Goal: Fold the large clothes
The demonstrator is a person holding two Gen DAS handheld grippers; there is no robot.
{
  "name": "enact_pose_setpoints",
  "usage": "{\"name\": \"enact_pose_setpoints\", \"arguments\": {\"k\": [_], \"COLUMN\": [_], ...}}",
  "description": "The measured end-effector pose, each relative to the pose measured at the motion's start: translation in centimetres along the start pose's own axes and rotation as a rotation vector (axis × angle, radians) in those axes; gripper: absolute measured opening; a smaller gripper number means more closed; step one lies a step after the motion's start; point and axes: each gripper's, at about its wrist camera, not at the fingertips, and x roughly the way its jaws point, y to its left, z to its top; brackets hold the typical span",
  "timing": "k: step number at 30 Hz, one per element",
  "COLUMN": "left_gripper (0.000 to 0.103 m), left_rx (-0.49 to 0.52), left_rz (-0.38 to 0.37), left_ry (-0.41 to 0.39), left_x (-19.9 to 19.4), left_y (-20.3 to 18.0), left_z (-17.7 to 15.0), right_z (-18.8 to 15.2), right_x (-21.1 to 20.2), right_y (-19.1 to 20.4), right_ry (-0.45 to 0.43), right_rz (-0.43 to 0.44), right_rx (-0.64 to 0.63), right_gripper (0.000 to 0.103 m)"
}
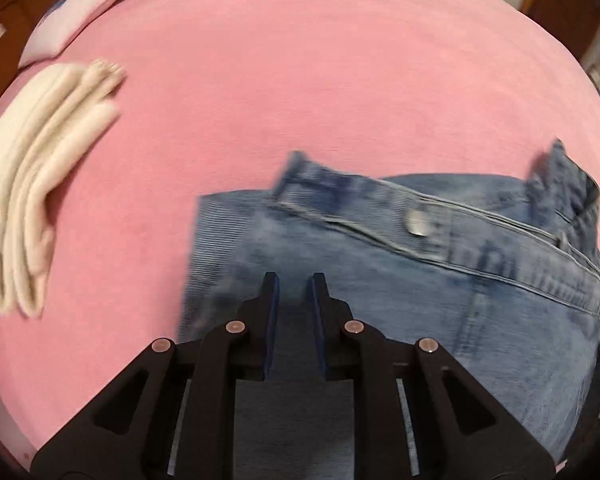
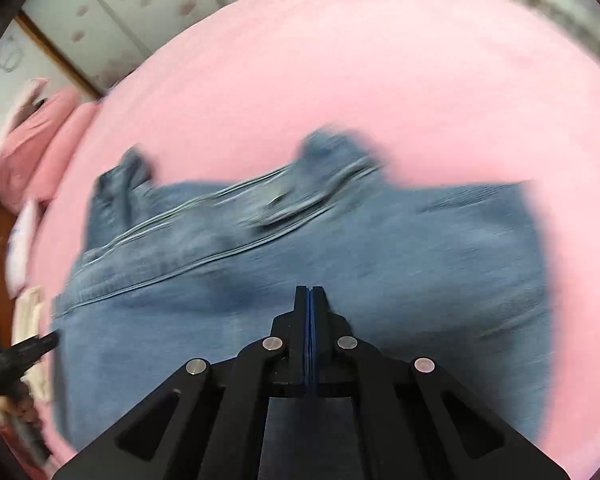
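Black left tongs (image 1: pixel 293 280) hover spread apart just above the blue jeans (image 1: pixel 400 280), gripping nothing. Right tongs (image 2: pixel 310 294) are pressed together over the same denim; whether they pinch cloth, I cannot tell. Jeans lie on the pink bed (image 1: pixel 300 80), well apart from a folded cream garment (image 1: pixel 40 160).

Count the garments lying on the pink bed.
2. The blue jeans lie near both grippers, waistband with its metal button facing away. A folded cream garment lies on the sheet's left side. Others may sit beyond the frame or under the denim.
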Motion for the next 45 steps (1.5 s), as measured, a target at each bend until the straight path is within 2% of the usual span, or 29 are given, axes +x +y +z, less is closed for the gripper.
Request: {"name": "enact_pose_setpoints", "arguments": {"k": [1,5,7,9,10,11,13,15,16,19,23,25,27,30,31,32,34,37,39,41,43,44,45], "left_gripper": [0.015,0.015,0.015,0.015,0.015,0.015,0.015,0.015,0.013,0.012,0.012,0.012,0.012,0.012,0.012,0.012,0.012,0.012,0.012,0.012,0.014,0.014,0.014], "left_rx": [-0.025,-0.061,-0.067,-0.066,-0.041,-0.008,0.055,0.114,0.144,0.208,0.238,0.261,0.295,0.329,0.341,0.351,0.361,0.348,0.329,0.313,0.297,0.285,0.274], "left_rz": [-0.016,-0.041,-0.053,-0.104,-0.171,-0.205,-0.246,-0.297,-0.322,-0.353,-0.345,-0.316,-0.297,-0.275,-0.264,-0.254,-0.241,-0.203,-0.188,-0.185,-0.134,-0.131,-0.093], "left_ry": [0.006,0.03,0.042,0.027,-0.011,-0.041,-0.065,-0.039,-0.005,0.095,0.199,0.206,0.214,0.21,0.205,0.202,0.204,0.186,0.168,0.165,0.148,0.143,0.134], "left_x": [-0.1,-0.5,-1.1,-2.4,-3.8,-4.9,-6.7,-7.7,-7.9,-7.9,-6.9,-6.6,-6.6,-6.7,-6.9,-6.9,-6.8,-6.6,-6.6,-6.3,-5.9,-5.6,-5.3], "left_y": [0.8,2.6,2.6,2.3,1.8,1.3,0.0,-1.9,-2.7,-4.8,-6.7,-6.9,-7.3,-7.6,-7.3,-7.0,-5.9,-3.4,-1.2,0.1,2.2,3.2,3.9], "left_z": [0.1,-0.4,-1.7,-3.1,-4.2,-5.2,-6.9,-8.3,-9.3,-12.8,-15.6,-16.3,-16.2,-15.2,-15.3,-14.9,-14.5,-13.7,-13.5,-13.5,-13.5,-13.3,-13.3], "right_z": [0.4,0.9,0.9,0.4,0.1,-0.7,-2.0,-3.8,-5.1,-8.4,-12.2,-13.4,-14.0,-13.6,-14.3,-14.1,-13.4,-11.5,-10.4,-9.5,-9.1,-9.0,-9.0], "right_x": [-0.3,-0.9,-1.1,-2.0,-2.4,-2.9,-3.2,-3.4,-3.4,-2.9,-2.3,-1.8,-1.2,-0.6,-2.3,-3.2,-3.5,-4.4,-5.8,-7.0,-7.9,-8.5,-9.2], "right_y": [-1.1,-3.1,-3.4,-3.7,-3.6,-3.0,-1.4,0.1,1.0,4.1,8.5,9.9,10.2,8.5,7.2,5.7,4.3,0.6,-3.2,-6.9,-10.7,-12.9,-15.3], "right_ry": [-0.018,-0.036,-0.058,-0.081,-0.089,-0.088,-0.043,0.035,0.082,0.195,0.288,0.327,0.336,0.36,0.361,0.353,0.338,0.296,0.24,0.192,0.152,0.123,0.099], "right_rz": [-0.083,-0.081,-0.094,-0.103,-0.114,-0.117,-0.062,0.035,0.103,0.215,0.291,0.296,0.303,0.319,0.31,0.289,0.308,0.291,0.237,0.115,0.045,0.021,0.04], "right_rx": [0.011,0.057,0.098,0.168,0.203,0.22,0.208,0.183,0.173,0.117,-0.008,-0.051,-0.041,0.043,0.045,0.034,0.019,0.063,0.119,0.163,0.218,0.258,0.297], "right_gripper": [0.0,0.0,0.0,0.0,0.0,0.0,0.0,0.0,0.0,0.0,0.0,0.0,0.0,0.0,0.0,0.0,0.0,0.0,0.0,0.0,0.0,0.0,0.0]}}
